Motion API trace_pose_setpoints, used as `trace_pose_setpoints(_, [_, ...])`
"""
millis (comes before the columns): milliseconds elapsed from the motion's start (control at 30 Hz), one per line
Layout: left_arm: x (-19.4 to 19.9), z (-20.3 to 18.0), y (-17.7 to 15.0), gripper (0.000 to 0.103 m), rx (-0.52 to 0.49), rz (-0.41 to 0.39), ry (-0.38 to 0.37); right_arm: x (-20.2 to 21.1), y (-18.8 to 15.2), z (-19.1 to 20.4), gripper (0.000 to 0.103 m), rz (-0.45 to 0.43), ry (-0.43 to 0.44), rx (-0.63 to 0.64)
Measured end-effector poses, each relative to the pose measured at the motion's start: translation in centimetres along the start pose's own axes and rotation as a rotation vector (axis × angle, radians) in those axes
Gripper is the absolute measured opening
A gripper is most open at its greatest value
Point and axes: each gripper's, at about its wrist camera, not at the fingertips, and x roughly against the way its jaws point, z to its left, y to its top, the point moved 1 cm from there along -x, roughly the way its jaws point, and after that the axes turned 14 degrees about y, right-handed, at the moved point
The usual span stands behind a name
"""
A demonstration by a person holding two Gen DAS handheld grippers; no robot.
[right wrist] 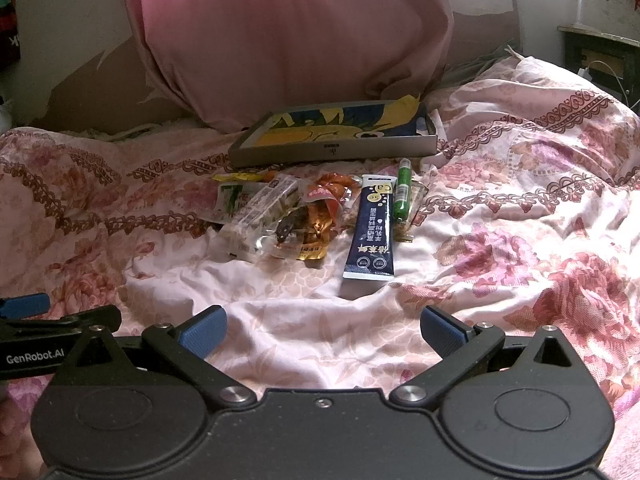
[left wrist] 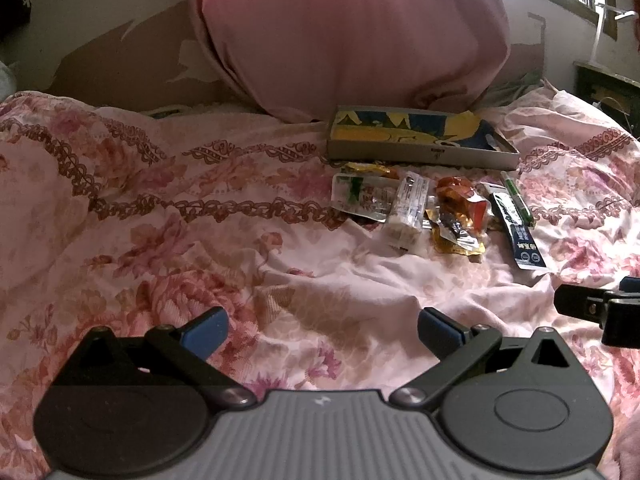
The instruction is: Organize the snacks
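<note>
Both grippers held wide apart, nothing gripped, low over the floral bedspread.
Snack pile is seen at 12 o'clock ahead of the right gripper, at 1 o'clock from the left gripper. Dark blue sachet and green tube lie side by side at the pile's 3 o'clock edge. Shallow grey tray sits just behind the pile, against a pink pillow.

Both wrist cameras sit low over the floral bedspread, side by side, facing the pink pillow, sharing the shallow box and snack pile at middle distance.
</note>
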Motion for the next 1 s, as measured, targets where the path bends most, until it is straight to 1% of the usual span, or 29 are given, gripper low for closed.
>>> trace_pose_setpoints(333, [-0.1,-0.1,-0.1,0.103,-0.001,0.003,0.010,0.1,0.1,-0.1,0.103,0.000,0.000,-0.003])
trace_pose_setpoints(500, [-0.6,-0.1,-0.2,0.103,-0.002,0.029,0.021,-0.1,0.2,-0.1,0.103,-0.002,0.002,-0.011])
trace_pose_setpoints(667, [-1.1,-0.3,0.1,0.103,-0.010,0.041,0.024,0.0,0.6,-0.8,0.103,-0.009,0.004,-0.052])
trace_pose_setpoints(800, [-1.7,-0.8,1.4,0.103,-0.020,0.032,0.029,-0.2,1.4,-1.9,0.103,-0.029,0.043,-0.131])
trace_pose_setpoints(900, [-2.6,-1.1,2.9,0.103,-0.008,0.033,0.011,-0.7,2.2,-2.9,0.103,-0.028,0.089,-0.191])
trace_pose_setpoints(1000, [-3.6,-1.5,4.5,0.103,0.010,0.041,-0.006,-1.4,3.2,-3.8,0.103,-0.020,0.105,-0.210])
